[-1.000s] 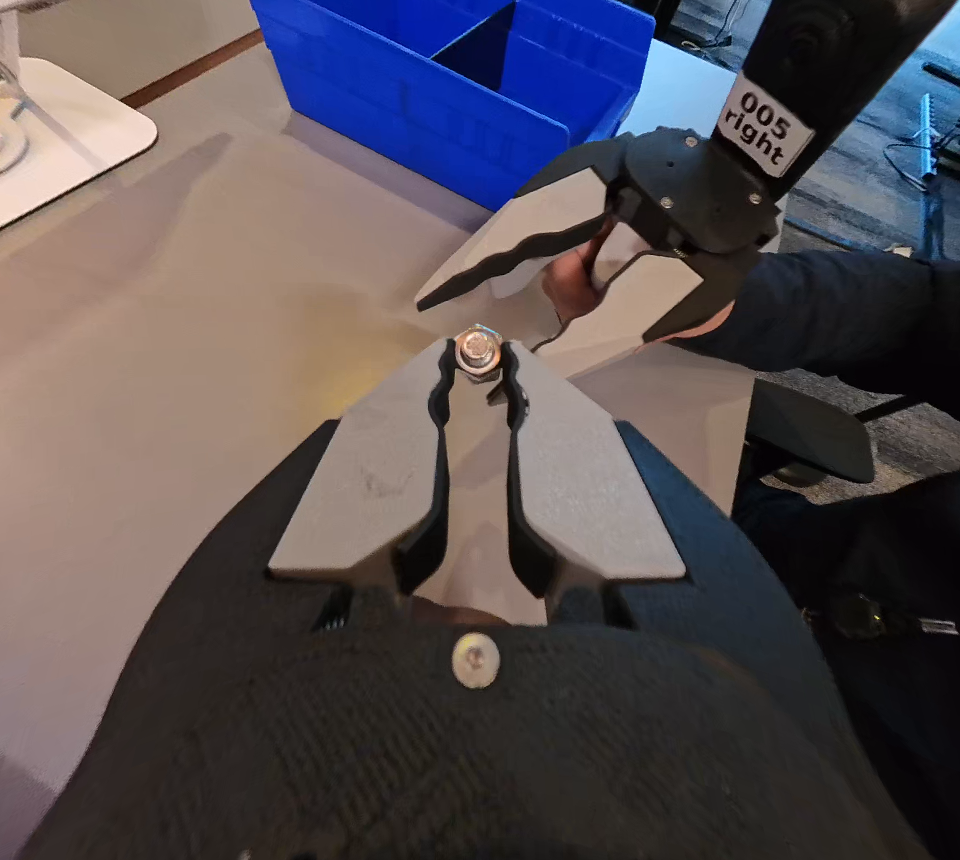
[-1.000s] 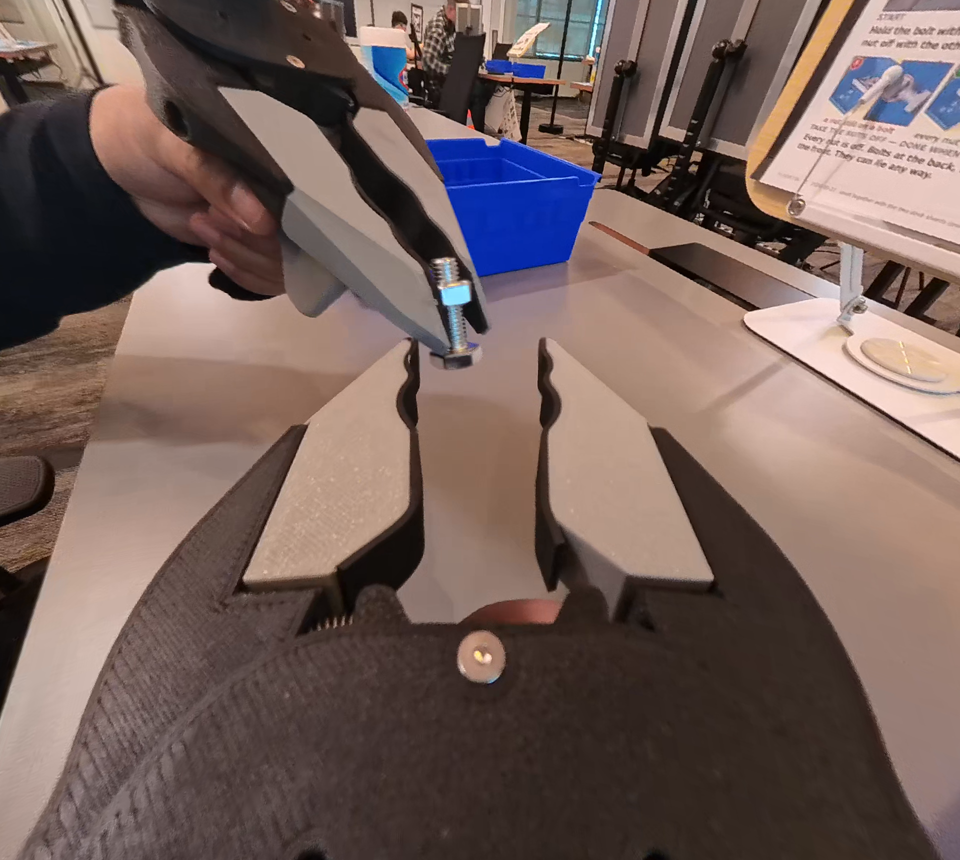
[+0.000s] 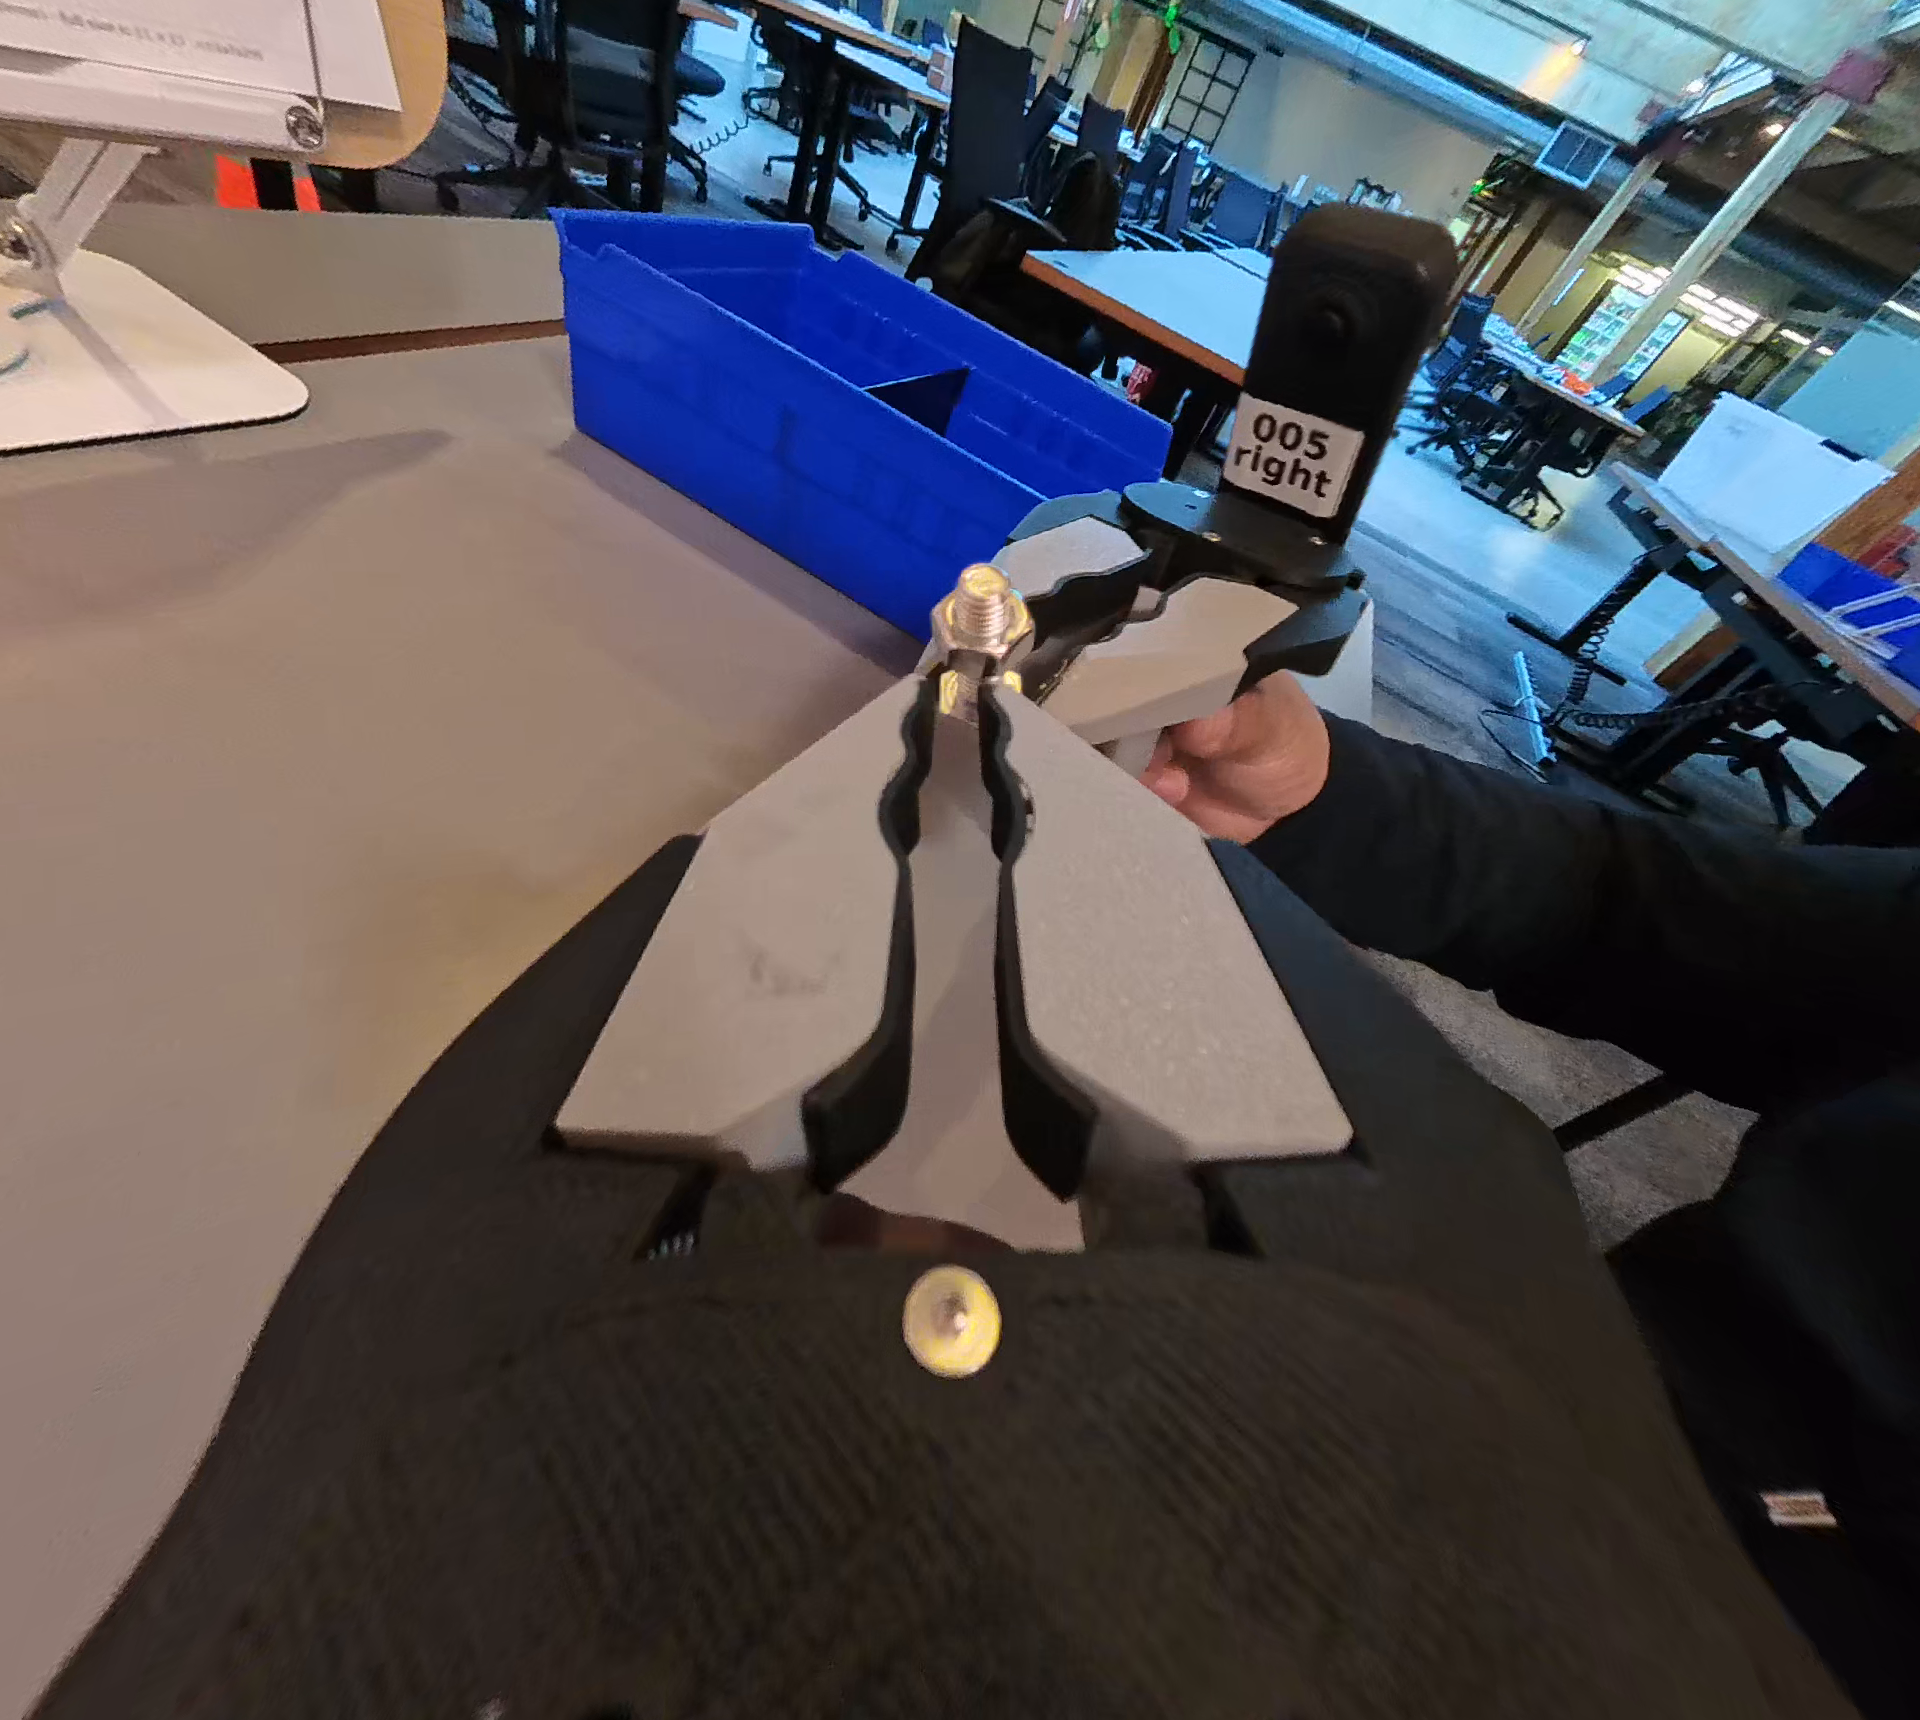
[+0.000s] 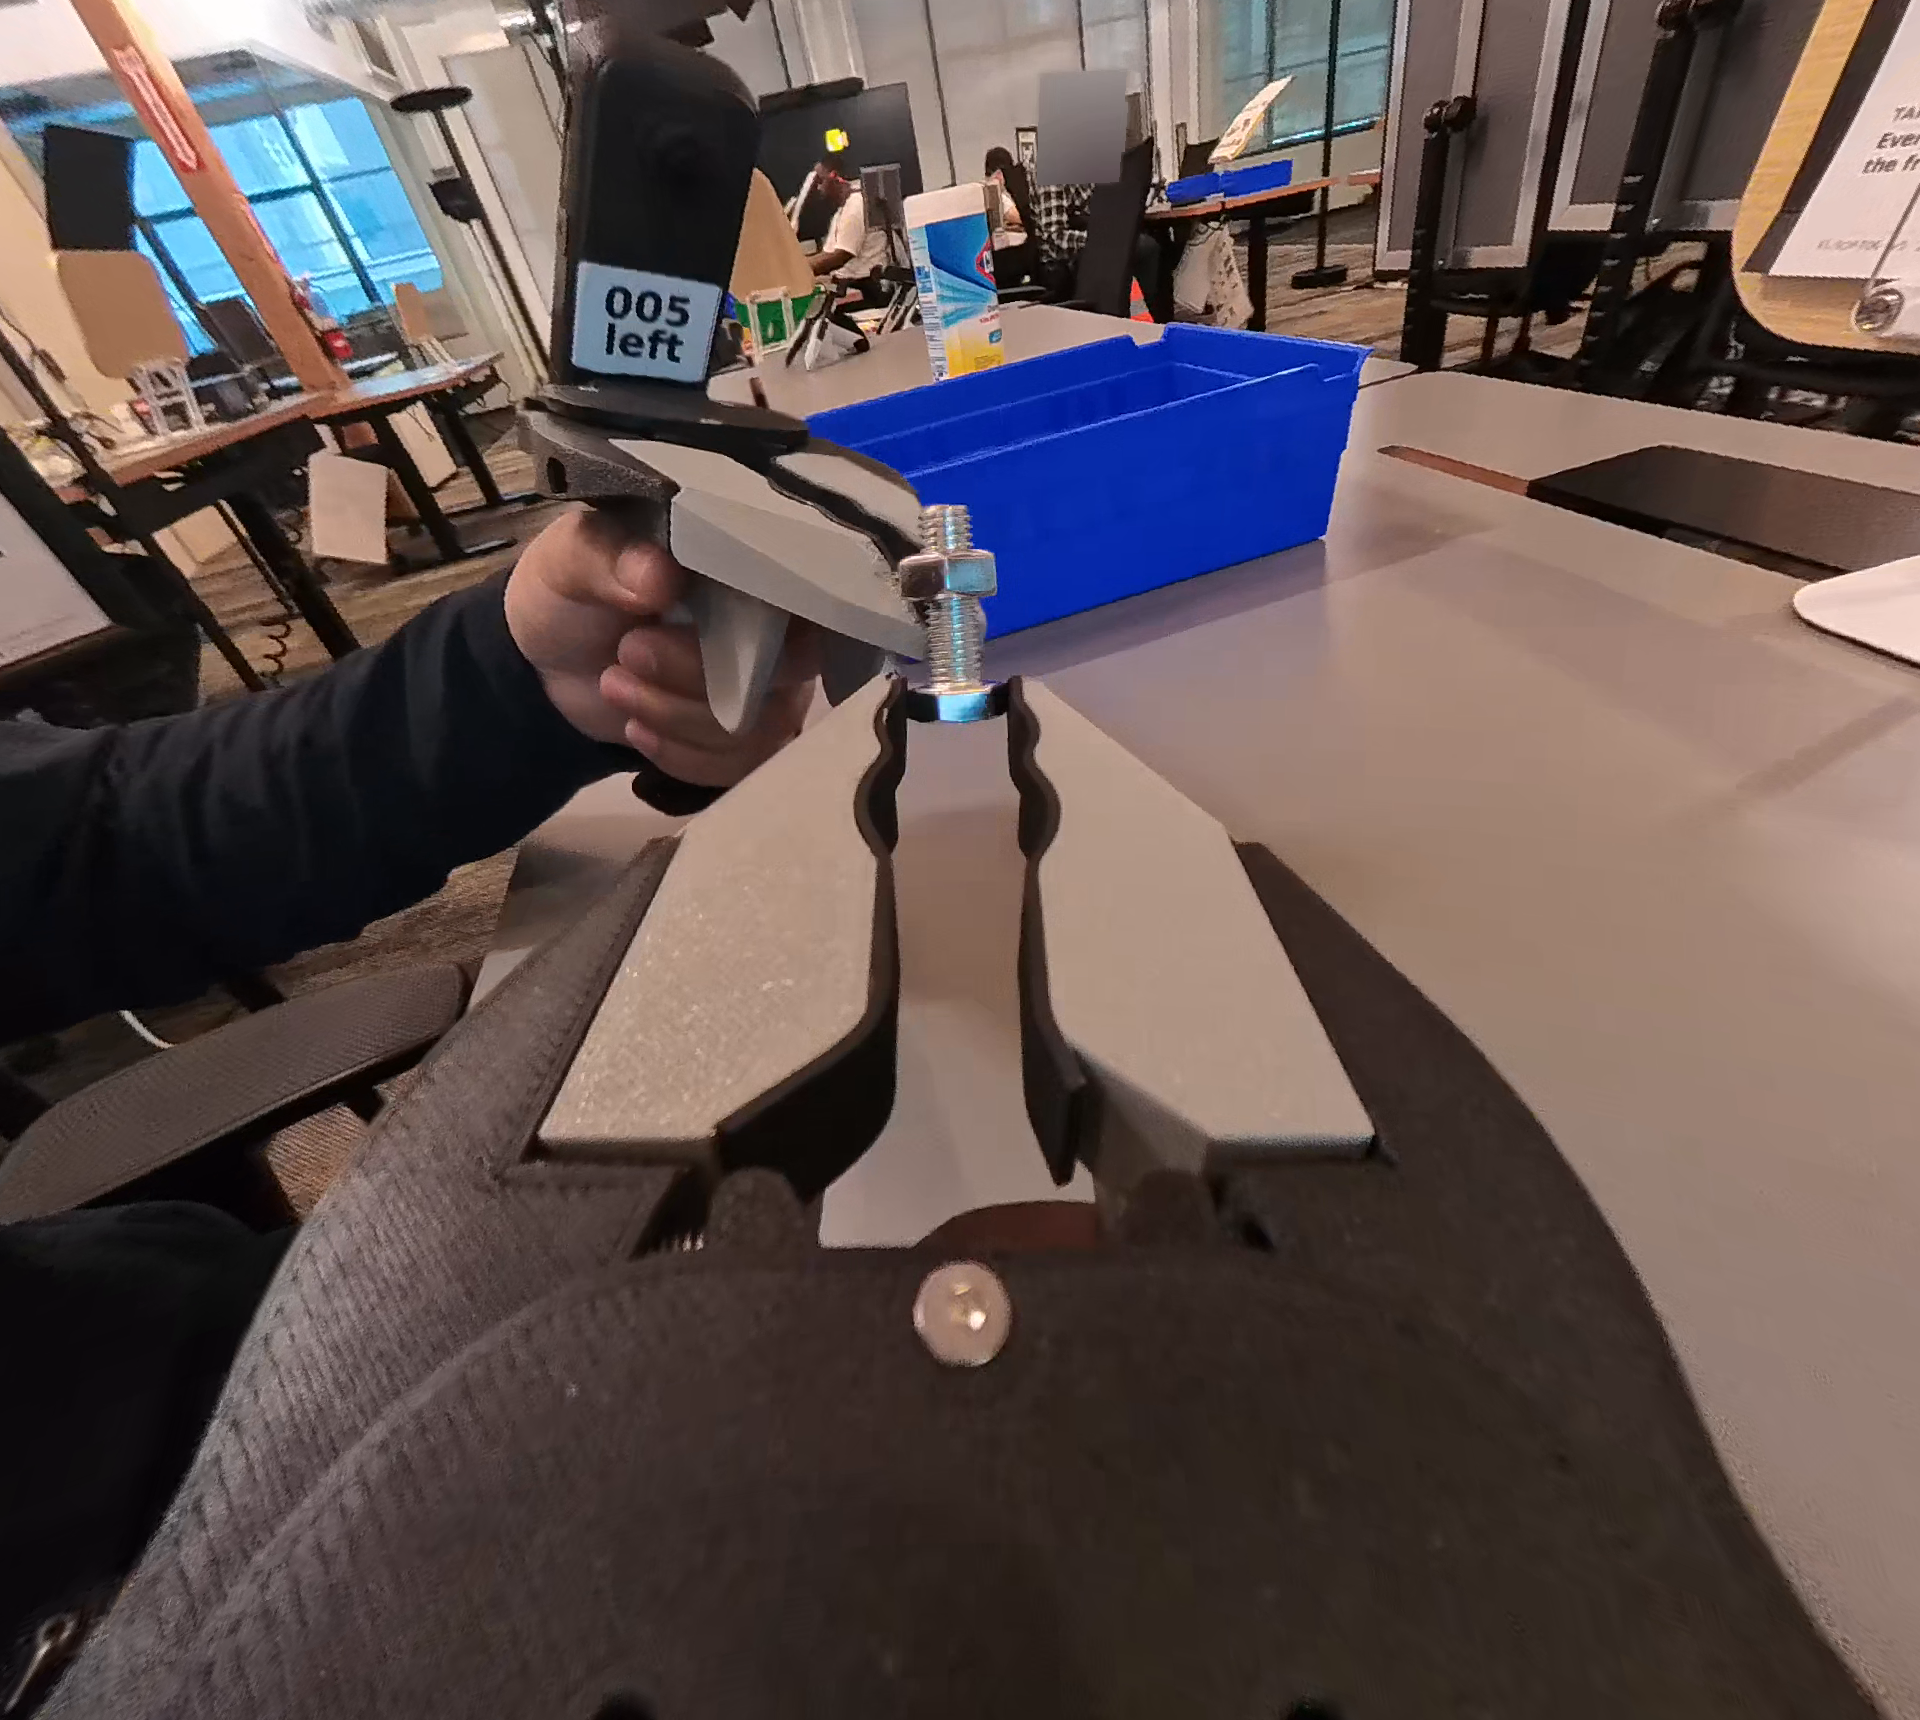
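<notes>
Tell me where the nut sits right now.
The nut is threaded partway up the upright bolt, beside the left gripper gripping the shank, with the blue bin behind.

Right gripper (image 4: 956, 702) pinches bolt (image 4: 954, 605) head (upright).

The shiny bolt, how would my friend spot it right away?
Find the big blue bin on the grey table. In front of it two grey grippers meet, and the bolt stands upright between them, the only shiny metal thing there, with a nut on it.
</notes>
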`<act>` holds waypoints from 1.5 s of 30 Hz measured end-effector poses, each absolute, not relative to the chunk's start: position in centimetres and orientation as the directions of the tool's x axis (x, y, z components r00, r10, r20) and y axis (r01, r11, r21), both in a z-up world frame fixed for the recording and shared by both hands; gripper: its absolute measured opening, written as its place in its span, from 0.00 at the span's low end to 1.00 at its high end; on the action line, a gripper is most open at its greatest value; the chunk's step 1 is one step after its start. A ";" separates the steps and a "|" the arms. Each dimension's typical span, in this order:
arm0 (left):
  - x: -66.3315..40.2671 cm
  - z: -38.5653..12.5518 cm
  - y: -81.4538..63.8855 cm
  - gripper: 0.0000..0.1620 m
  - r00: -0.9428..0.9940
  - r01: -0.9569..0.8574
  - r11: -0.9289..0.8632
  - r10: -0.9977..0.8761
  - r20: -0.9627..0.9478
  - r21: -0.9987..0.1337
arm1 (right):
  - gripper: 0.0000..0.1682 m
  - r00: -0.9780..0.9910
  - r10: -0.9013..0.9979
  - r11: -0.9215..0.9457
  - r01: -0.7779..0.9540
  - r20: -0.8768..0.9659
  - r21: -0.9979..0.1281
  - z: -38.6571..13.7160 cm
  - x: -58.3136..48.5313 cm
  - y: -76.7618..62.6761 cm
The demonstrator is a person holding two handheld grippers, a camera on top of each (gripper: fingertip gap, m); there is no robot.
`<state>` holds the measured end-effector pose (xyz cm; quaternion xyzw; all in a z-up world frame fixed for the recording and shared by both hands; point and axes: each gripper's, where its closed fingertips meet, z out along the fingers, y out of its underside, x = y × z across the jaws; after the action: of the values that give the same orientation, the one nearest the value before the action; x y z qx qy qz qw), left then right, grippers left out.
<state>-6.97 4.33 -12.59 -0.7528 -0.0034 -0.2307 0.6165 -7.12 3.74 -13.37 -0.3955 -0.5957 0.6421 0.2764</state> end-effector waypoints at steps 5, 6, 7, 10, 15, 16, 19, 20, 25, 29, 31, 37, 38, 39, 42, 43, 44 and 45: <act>-6.0 -12.3 4.4 0.10 0.858 0.316 -0.238 -0.342 0.384 -0.919 | 0.10 -0.578 0.787 -0.163 0.145 -0.218 -0.976 -13.5 -6.9 3.0; -6.0 -12.4 4.5 0.10 0.859 0.311 -0.239 -0.344 0.379 -0.920 | 0.10 -0.582 0.783 -0.163 0.149 -0.219 -0.975 -13.5 -6.9 2.9; -5.9 -12.5 4.6 0.09 0.864 0.300 -0.240 -0.343 0.369 -0.923 | 0.10 -0.584 0.781 -0.162 0.152 -0.221 -0.975 -13.6 -6.9 2.8; -5.9 -12.5 4.6 0.09 0.865 0.294 -0.230 -0.349 0.361 -0.928 | 0.09 -0.595 0.763 -0.197 0.159 -0.253 -0.967 -13.4 -6.8 2.9; -5.9 -12.1 4.7 0.09 0.861 0.306 -0.210 -0.355 0.364 -0.929 | 0.09 -0.605 0.742 -0.242 0.160 -0.289 -0.957 -13.0 -6.7 3.1; -5.9 -12.1 4.7 0.09 0.861 0.308 -0.205 -0.356 0.364 -0.929 | 0.09 -0.607 0.740 -0.244 0.160 -0.290 -0.957 -13.0 -6.7 3.1; -5.8 -11.9 4.7 0.09 0.859 0.317 -0.187 -0.358 0.365 -0.930 | 0.09 -0.611 0.734 -0.253 0.158 -0.296 -0.954 -12.8 -6.6 3.1; -5.8 -11.8 4.7 0.10 0.857 0.322 -0.182 -0.361 0.368 -0.929 | 0.09 -0.614 0.730 -0.260 0.156 -0.300 -0.953 -12.7 -6.6 3.1; -5.9 -11.6 4.6 0.12 0.851 0.344 -0.161 -0.364 0.380 -0.925 | 0.09 -0.625 0.715 -0.288 0.146 -0.314 -0.946 -12.2 -6.4 3.3; -5.5 -11.5 4.5 0.04 0.857 0.318 -0.156 -0.376 0.353 -0.935 | 0.10 -0.631 0.708 -0.282 0.158 -0.316 -0.946 -12.4 -6.4 3.0; -5.4 -11.5 4.6 0.04 0.862 0.306 -0.151 -0.376 0.340 -0.940 | 0.10 -0.639 0.696 -0.291 0.164 -0.327 -0.942 -12.4 -6.3 3.0; -5.1 -11.5 4.5 0.05 0.841 0.328 -0.160 -0.400 0.364 -0.931 | 0.10 -0.656 0.677 -0.292 0.178 -0.334 -0.940 -12.4 -6.1 2.7; -5.1 -11.5 4.4 0.04 0.839 0.329 -0.161 -0.401 0.367 -0.930 | 0.10 -0.657 0.673 -0.294 0.181 -0.338 -0.938 -12.4 -6.1 2.6; -5.1 -11.5 4.4 0.05 0.840 0.329 -0.162 -0.400 0.366 -0.930 | 0.10 -0.658 0.672 -0.296 0.182 -0.340 -0.938 -12.4 -6.1 2.6; -5.0 -11.5 4.4 0.04 0.846 0.309 -0.161 -0.403 0.349 -0.937 | 0.10 -0.663 0.657 -0.310 0.197 -0.360 -0.930 -12.5 -6.1 2.5; -5.1 -11.7 4.4 0.04 0.855 0.290 -0.169 -0.397 0.334 -0.942 | 0.10 -0.655 0.658 -0.315 0.209 -0.371 -0.926 -12.6 -6.3 2.6; -5.4 -11.9 4.5 0.04 0.872 0.266 -0.180 -0.374 0.316 -0.947 | 0.10 -0.640 0.669 -0.315 0.217 -0.379 -0.924 -12.9 -6.5 2.7; -5.7 -12.3 4.7 0.04 0.890 0.242 -0.194 -0.345 0.297 -0.951 | 0.12 -0.629 0.677 -0.314 0.223 -0.382 -0.923 -13.2 -6.7 2.9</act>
<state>-5.69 4.68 -12.26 -0.7371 0.0351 -0.2315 0.6339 -6.69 2.88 -13.16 -0.3997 -0.5632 0.7051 0.1611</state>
